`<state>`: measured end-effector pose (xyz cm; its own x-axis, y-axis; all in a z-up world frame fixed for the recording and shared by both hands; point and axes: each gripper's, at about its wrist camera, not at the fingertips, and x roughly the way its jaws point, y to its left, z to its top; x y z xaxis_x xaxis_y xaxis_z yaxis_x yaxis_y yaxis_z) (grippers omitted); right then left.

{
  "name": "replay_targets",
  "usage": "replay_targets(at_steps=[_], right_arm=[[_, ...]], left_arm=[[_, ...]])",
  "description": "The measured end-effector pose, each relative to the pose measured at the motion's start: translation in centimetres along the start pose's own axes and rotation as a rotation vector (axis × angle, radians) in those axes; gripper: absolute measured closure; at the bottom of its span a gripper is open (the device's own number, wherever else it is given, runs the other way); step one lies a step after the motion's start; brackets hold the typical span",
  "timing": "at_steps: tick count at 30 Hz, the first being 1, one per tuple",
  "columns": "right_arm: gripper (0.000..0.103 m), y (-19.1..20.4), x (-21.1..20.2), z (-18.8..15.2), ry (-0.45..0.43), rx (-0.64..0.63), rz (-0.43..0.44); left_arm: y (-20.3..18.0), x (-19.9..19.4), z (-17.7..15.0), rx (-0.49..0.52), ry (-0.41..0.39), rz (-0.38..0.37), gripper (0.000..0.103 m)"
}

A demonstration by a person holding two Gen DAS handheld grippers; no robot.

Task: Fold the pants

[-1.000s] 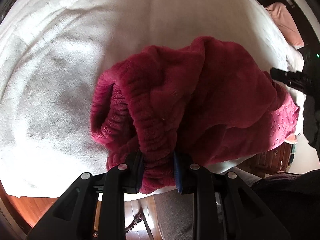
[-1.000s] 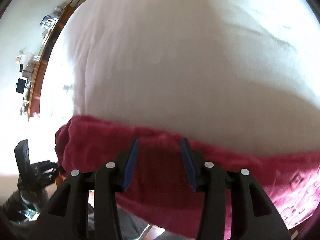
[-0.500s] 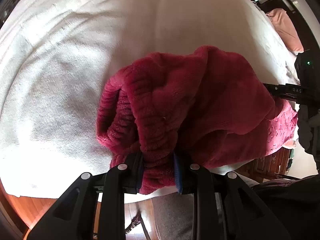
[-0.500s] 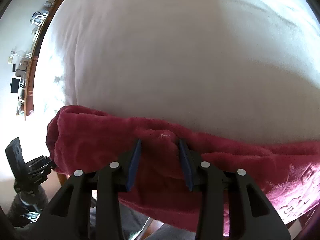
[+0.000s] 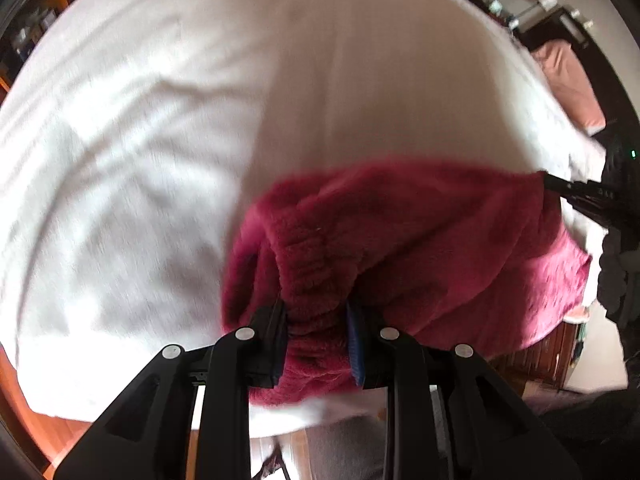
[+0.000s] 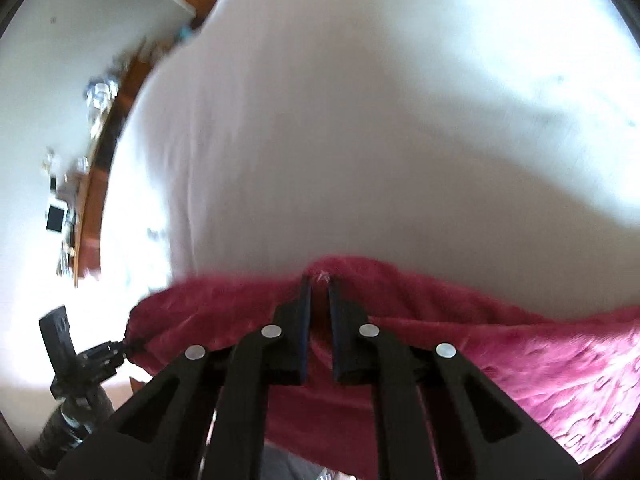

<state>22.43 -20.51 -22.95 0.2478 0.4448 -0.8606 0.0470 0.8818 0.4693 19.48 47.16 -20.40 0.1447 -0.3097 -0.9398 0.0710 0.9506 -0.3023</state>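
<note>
The pants (image 5: 420, 248) are crimson fleece, bunched up near the front edge of a white blanket-covered bed (image 5: 240, 100). My left gripper (image 5: 316, 324) is shut on the ribbed waistband of the pants. In the right wrist view the pants (image 6: 500, 340) stretch across the bottom of the frame. My right gripper (image 6: 319, 292) is shut on a fold of their upper edge. The right gripper also shows in the left wrist view (image 5: 576, 196) at the far right end of the pants. The left gripper shows in the right wrist view (image 6: 96, 356) at the left end.
The white bed (image 6: 380, 120) fills most of both views. A pink pillow (image 5: 568, 80) lies at the far right. A wooden dresser (image 6: 92, 184) with small items stands by the wall at left. Wood floor (image 5: 24, 412) shows below the bed's front edge.
My right gripper has closed on the upper edge of the pants. Both grippers have lifted, and the cloth is now stretched wider between them. Both views are blurred by motion.
</note>
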Motion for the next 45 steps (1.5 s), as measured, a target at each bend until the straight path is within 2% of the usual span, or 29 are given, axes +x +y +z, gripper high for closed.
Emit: replay_targets(at_steps=[2,5,7,9,12,14,18,21,26,29,31,34,35,37,38,39,41,43,45], right_arm=[[0.103,0.0,-0.5,1.0,-0.038,0.002,-0.012],[0.103,0.0,-0.4,2.6,-0.086,-0.010,-0.047],[0.103,-0.5,0.4,3.4,-0.072,0.008,-0.060],[0.103,-0.4,0.9,3.3,-0.057,0.013,-0.073],[0.095,0.0,0.6,2.4,-0.054,-0.002,-0.103],[0.078,-0.2,0.0,1.0,-0.044,-0.005,-0.105],[0.075,1.6,2.4,-1.9,0.028,-0.033,-0.089],[0.075,1.6,4.6,-3.2,0.080,-0.042,-0.097],[0.075,0.9,7.4,-1.4,0.060,-0.036,-0.149],[0.075,1.1,9.1,-0.1,0.062,-0.035,-0.164],[0.075,1.3,9.8,0.2,0.063,-0.051,-0.181],[0.075,1.5,9.8,-0.2,0.054,-0.076,-0.192],[0.075,1.7,9.8,-0.2,0.049,-0.082,-0.192],[0.075,2.1,9.2,-0.7,0.027,-0.100,-0.194],[0.071,2.4,8.7,-1.0,0.011,-0.109,-0.198],[0.066,2.7,8.3,-1.1,-0.008,-0.120,-0.203],[0.043,3.4,6.8,-1.9,-0.070,-0.154,-0.220],[0.040,3.7,5.2,-2.8,-0.121,-0.182,-0.242],[0.040,3.6,4.0,-3.7,-0.131,-0.199,-0.247]], left_arm=[[0.1,-0.3,1.8,0.003,-0.035,0.012,0.079],[0.4,0.6,5.3,0.005,-0.069,0.039,0.079],[0.8,2.0,6.8,0.002,-0.053,0.067,0.078],[1.4,3.8,8.0,-0.004,-0.016,0.100,0.073],[2.2,6.1,8.0,-0.023,0.032,0.160,0.045],[2.9,6.3,7.6,-0.049,0.037,0.167,0.037],[3.3,5.1,6.5,-0.095,0.016,0.134,0.037],[2.5,4.0,5.4,-0.064,0.006,0.178,0.031],[-0.2,2.9,4.5,0.017,-0.002,0.233,0.031],[-0.1,2.1,4.3,0.012,-0.011,0.227,0.030],[0.0,1.8,4.4,-0.003,-0.018,0.230,0.026],[0.8,0.8,4.6,-0.025,-0.027,0.233,0.026],[0.9,0.6,4.6,-0.034,-0.036,0.252,0.026],[1.4,-0.2,4.8,-0.080,-0.068,0.355,0.026],[2.3,-0.8,4.9,-0.133,-0.081,0.412,0.026],[2.8,-1.1,4.9,-0.166,-0.091,0.422,0.026],[3.7,-2.2,4.8,-0.235,-0.127,0.414,0.026],[3.3,-2.4,5.0,-0.218,-0.139,0.404,0.026],[1.5,-2.5,4.8,-0.147,-0.141,0.392,0.026]])
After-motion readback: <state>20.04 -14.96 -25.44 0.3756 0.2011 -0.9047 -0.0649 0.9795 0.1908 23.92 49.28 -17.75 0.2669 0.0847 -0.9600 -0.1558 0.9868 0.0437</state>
